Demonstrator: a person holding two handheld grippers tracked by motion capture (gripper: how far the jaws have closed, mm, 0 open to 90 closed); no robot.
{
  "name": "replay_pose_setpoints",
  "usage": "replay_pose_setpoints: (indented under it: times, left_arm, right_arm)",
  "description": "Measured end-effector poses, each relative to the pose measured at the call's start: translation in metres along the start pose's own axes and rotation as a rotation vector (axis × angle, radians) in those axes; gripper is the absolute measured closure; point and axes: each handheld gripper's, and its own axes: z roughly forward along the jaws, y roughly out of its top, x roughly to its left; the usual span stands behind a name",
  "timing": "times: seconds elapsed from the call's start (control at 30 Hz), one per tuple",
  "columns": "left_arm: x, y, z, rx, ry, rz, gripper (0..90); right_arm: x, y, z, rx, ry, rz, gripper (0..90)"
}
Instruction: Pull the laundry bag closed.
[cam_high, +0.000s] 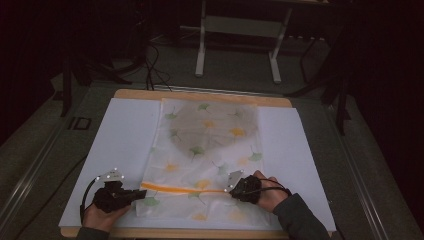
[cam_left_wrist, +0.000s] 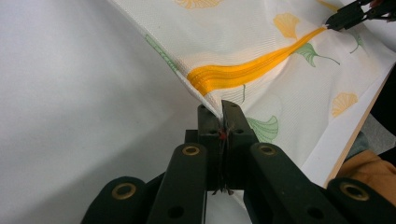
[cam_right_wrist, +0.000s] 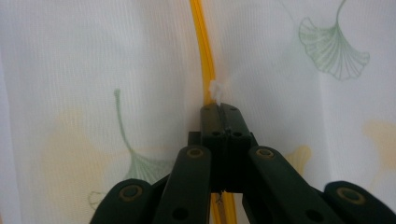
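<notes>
A white mesh laundry bag printed with ginkgo leaves lies flat on a white sheet covering the worktop, its yellow zipper running across the near end.

The left gripper has its fingers closed on the bag's corner, just below the zipper's end, probably to anchor the fabric so the zipper stays taut. The right gripper sits farther along the zipper; its fingers are closed on what looks like a small white pull, a likely hold for sliding it along the track.

A large greyish shape shows through the mesh in the bag's far half. It seems to be a garment inside, though I cannot tell what kind.
</notes>
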Motion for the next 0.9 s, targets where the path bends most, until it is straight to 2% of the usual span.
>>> replay_pose_setpoints:
  times: [0.43,0.9]
  left_arm:
    - [0.0,0.0,0.0,-0.001,0.001,0.0,88.3]
    - [0.001,0.0,0.0,0.0,0.001,-0.004,88.3]
  right_arm:
    - [-0.002,-0.009,-0.005,-0.006,-0.018,0.018,90.0]
    - [-0.006,-0.02,-0.008,0.025,-0.046,0.023,90.0]
